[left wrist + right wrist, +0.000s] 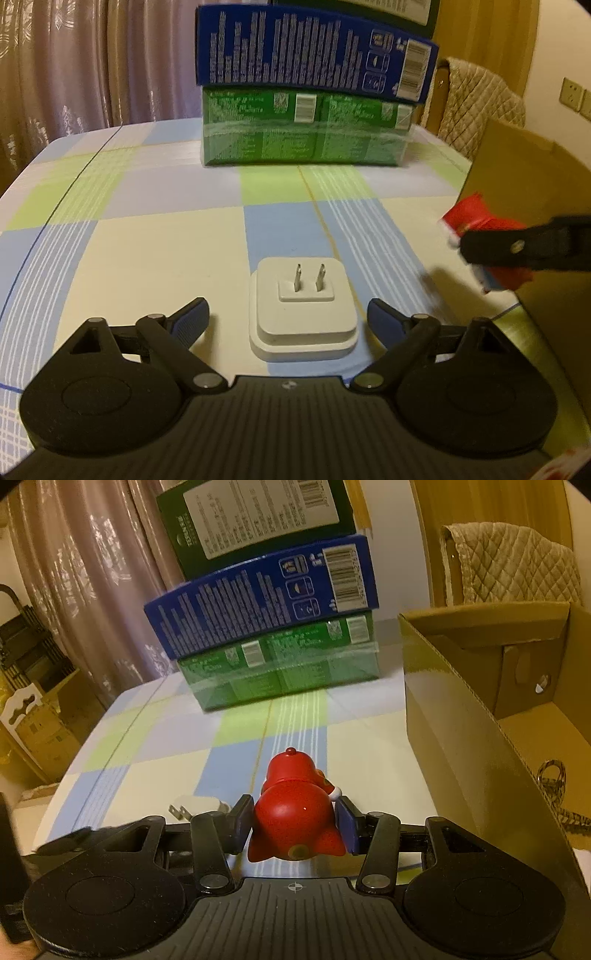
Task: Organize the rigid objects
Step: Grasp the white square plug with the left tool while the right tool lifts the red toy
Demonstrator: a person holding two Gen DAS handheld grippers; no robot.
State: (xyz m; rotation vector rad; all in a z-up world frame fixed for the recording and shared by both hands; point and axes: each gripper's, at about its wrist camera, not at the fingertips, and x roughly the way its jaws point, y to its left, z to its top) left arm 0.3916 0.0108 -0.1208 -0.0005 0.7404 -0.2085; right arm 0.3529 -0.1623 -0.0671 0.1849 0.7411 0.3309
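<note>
On the checked tablecloth (pixel 147 240) the left gripper (pixel 288 319) stands wide, its blue fingers on both sides of the white plug adapter (pixel 303 306) without touching it. To its right, the right gripper (pixel 295 823) holds the red toy figure (pixel 293 812) tightly between both pads, just beside the open cardboard box (pixel 461 716). Behind, at the far table edge, the blue box (pixel 314 62) lies on the green box (pixel 306 133).

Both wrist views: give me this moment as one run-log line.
left gripper: open, astride white plug | right gripper: shut on red toy, lifted | cardboard box: right of toy
</note>
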